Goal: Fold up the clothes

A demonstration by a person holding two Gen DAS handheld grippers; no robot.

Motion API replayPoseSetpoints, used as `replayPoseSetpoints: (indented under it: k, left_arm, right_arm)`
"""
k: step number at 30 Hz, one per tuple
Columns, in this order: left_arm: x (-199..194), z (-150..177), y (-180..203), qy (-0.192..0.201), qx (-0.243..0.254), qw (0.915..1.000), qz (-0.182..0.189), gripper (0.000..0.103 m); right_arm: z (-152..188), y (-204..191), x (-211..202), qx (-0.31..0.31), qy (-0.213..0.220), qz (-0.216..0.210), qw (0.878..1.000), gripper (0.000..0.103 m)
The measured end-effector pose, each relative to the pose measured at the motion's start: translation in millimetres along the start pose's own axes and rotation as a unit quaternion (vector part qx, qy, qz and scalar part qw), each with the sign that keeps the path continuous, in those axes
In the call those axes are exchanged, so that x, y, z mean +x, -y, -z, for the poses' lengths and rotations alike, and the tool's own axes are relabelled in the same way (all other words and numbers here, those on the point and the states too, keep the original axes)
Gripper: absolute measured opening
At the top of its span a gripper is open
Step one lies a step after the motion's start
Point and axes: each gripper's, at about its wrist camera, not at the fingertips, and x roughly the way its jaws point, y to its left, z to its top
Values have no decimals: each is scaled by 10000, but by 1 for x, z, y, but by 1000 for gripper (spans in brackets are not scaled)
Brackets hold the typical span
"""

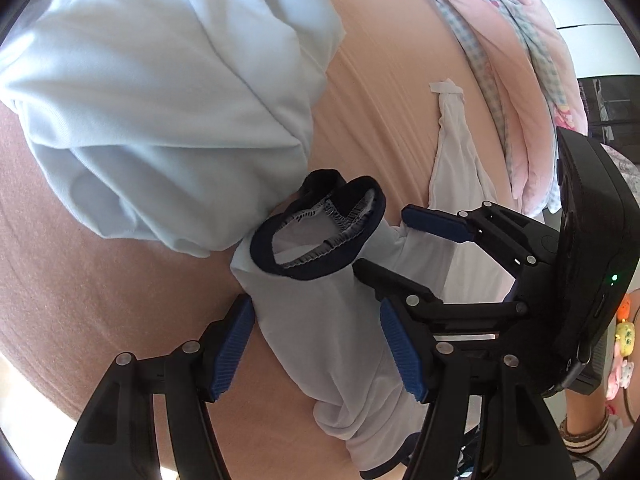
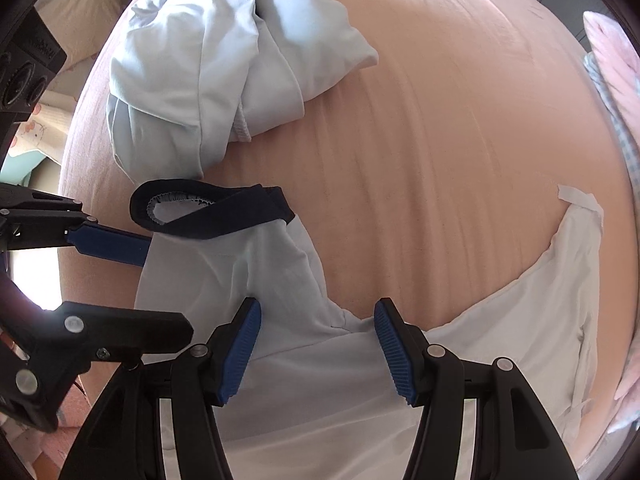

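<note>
On the pink sheet (image 2: 440, 140), a pale garment (image 2: 280, 280) lies rumpled, navy-cuffed.

Both wrist cameras look steeply down, close over the peach-sheeted bed (image 2: 440, 140), sharing the navy-cuffed pale-blue garment (image 1: 320, 320).

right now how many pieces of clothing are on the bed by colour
pale blue bundle: 1
pale blue garment with dark navy cuff: 1
white garment: 1
total: 3, counting what shows; the pink quilt at the edge is bedding, not counted
</note>
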Motion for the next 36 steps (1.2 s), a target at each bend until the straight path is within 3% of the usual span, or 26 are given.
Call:
replayPoseSetpoints:
  k: [6, 14, 16, 17, 22, 25, 28, 29, 30, 33, 36]
  left_arm:
    - [5, -5, -9, 111, -215, 9995, 194, 60]
    - [3, 1, -2, 188, 542, 9981, -208, 40]
    - [5, 5, 5, 292, 946, 9932, -614, 21]
    - [7, 8, 9, 357, 1171, 9890, -825, 18]
    - [10, 19, 22, 603, 1839, 9740, -1181, 14]
    - [11, 18, 25, 679, 1997, 9697, -1237, 8]
    - [9, 14, 26, 641, 1951, 9722, -1126, 5]
    - [8, 11, 26, 601, 1882, 9749, -1022, 5]
    - [5, 9, 24, 544, 1762, 9790, -870, 4]
    - [-4, 2, 21, 473, 1430, 9875, -471, 2]
    - [-19, -2, 30, 611, 1469, 9870, -219, 2]
  right_arm:
    - [0, 4, 9, 237, 33, -219, 9995, 59]
    - [7, 1, 10, 359, 241, -254, 9987, 59]
    - [9, 1, 10, 352, 270, -303, 9986, 59]
    - [10, 2, 10, 348, 283, -335, 9984, 59]
    - [13, 0, 8, 553, 365, -414, 9969, 53]
    - [14, -7, 5, 527, 374, -368, 9972, 41]
    - [13, -9, 3, 657, 369, -418, 9963, 27]
    - [13, -7, 2, 791, 385, -526, 9947, 12]
    - [14, -6, 0, 860, 392, -599, 9937, 7]
    - [15, -2, -3, 1008, 405, -782, 9910, 7]
    - [17, -1, -6, 1197, 470, -1006, 9866, 6]
